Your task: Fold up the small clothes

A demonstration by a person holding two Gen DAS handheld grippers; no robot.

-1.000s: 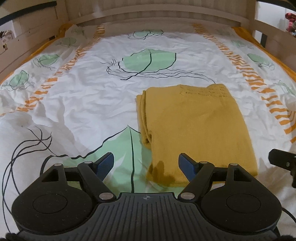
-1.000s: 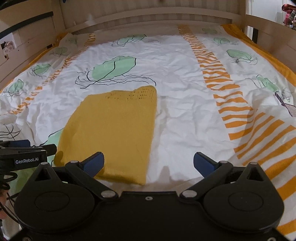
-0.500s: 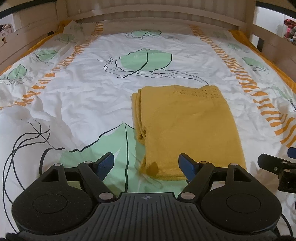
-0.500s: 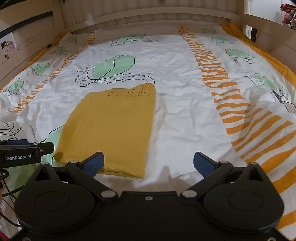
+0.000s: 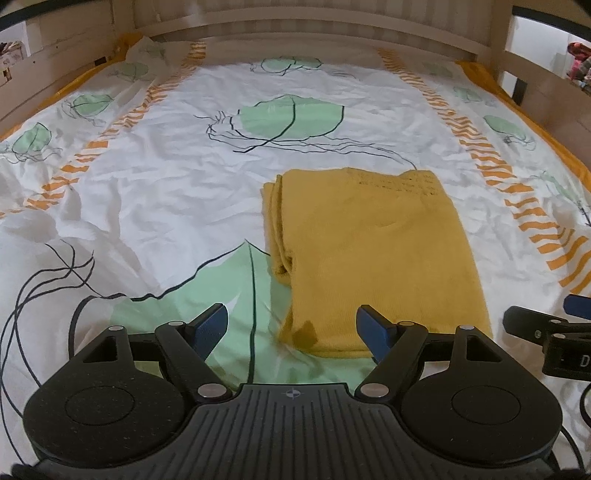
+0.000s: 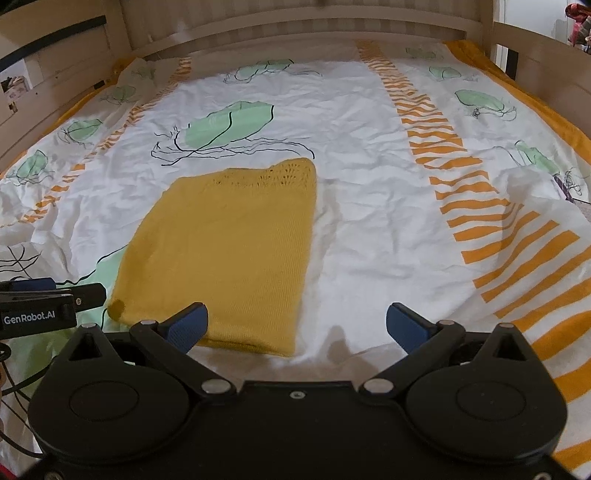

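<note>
A mustard-yellow knitted garment (image 5: 373, 254) lies folded into a rectangle on the bed, its layered edges at the left side; it also shows in the right wrist view (image 6: 229, 251). My left gripper (image 5: 293, 326) is open and empty, just short of the garment's near left corner. My right gripper (image 6: 297, 325) is open and empty, just short of its near right corner. Each gripper shows at the edge of the other's view: the right one (image 5: 546, 332) and the left one (image 6: 44, 306).
The bed sheet (image 5: 166, 192) is white with green leaves and orange stripes, and wrinkled. Wooden bed rails (image 6: 295, 22) run along the far end and both sides. A wide stretch of sheet (image 6: 388, 221) lies to the right of the garment.
Both grippers have drawn back a little toward me and lifted slightly, so the garment sits farther off in both views. The garment has not moved. Both stay open.
</note>
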